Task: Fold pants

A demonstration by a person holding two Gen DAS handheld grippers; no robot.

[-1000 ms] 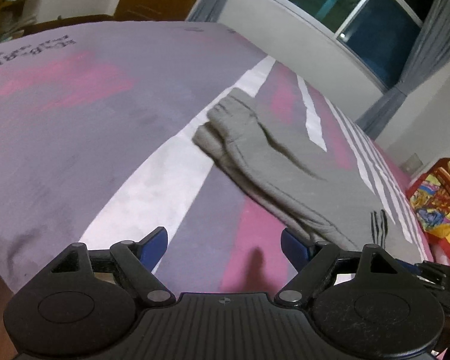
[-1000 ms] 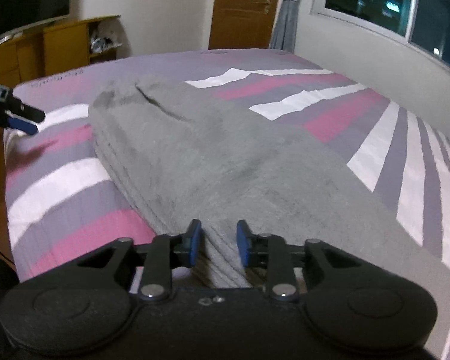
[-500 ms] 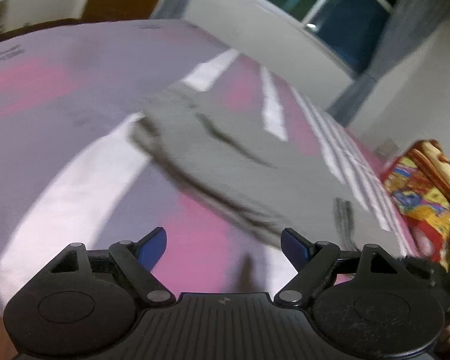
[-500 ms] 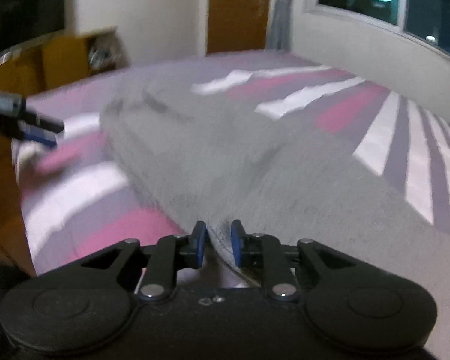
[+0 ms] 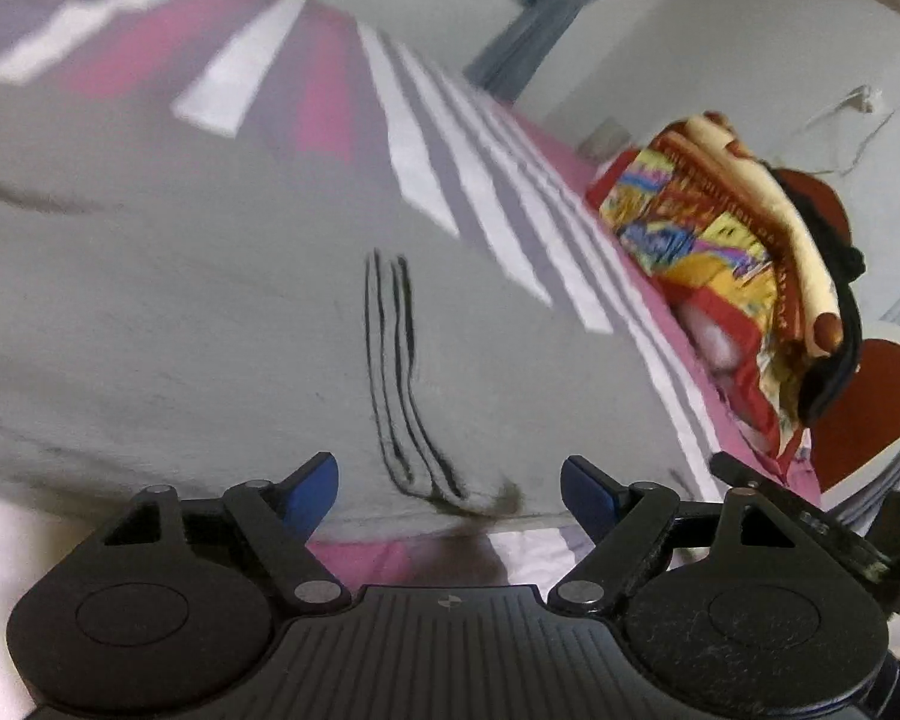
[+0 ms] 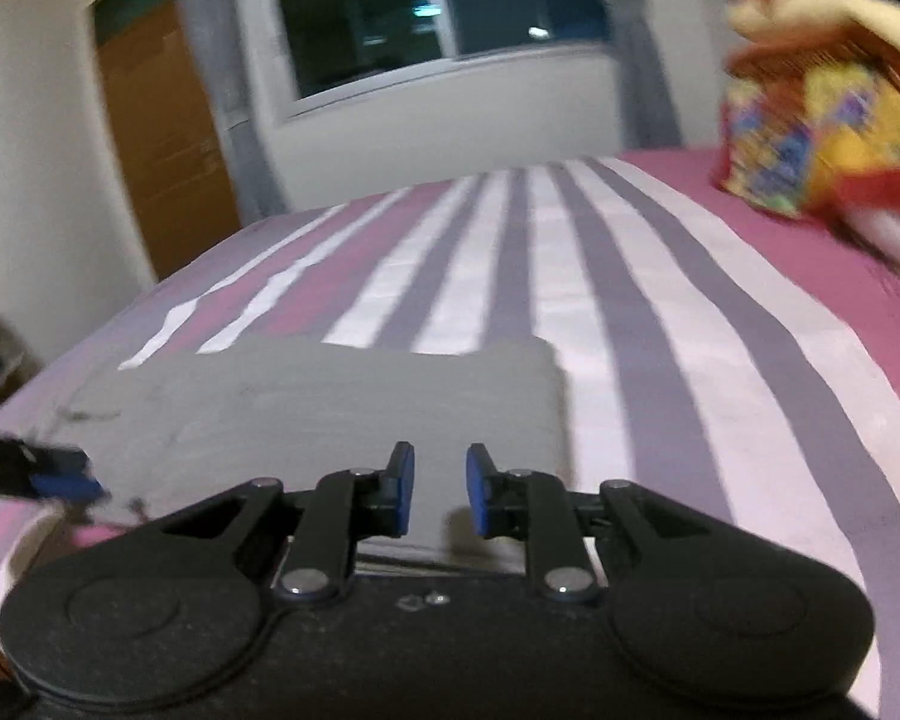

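The left gripper (image 5: pixel 449 489) is spread wide, gripping nothing, low over the near edge of the pants (image 5: pixel 180 312), whose hem runs between the blue fingertips (image 5: pixel 312 489). Three dark stripes (image 5: pixel 399 372) run up the grey cloth ahead of it. The right gripper (image 6: pixel 439 495) has its fingers parted by a narrow gap at the pants' (image 6: pixel 330 402) near edge; whether cloth sits between the pads (image 6: pixel 403 495) I cannot tell. The pants lie flat on the bed (image 6: pixel 660 324), on its pink, white and grey striped cover. Farther off, a bright patterned bundle (image 5: pixel 726 240) rests at the bed's edge. Beyond are a window (image 6: pixel 390 12), curtains (image 6: pixel 210 78) and a wooden door (image 6: pixel 156 138).
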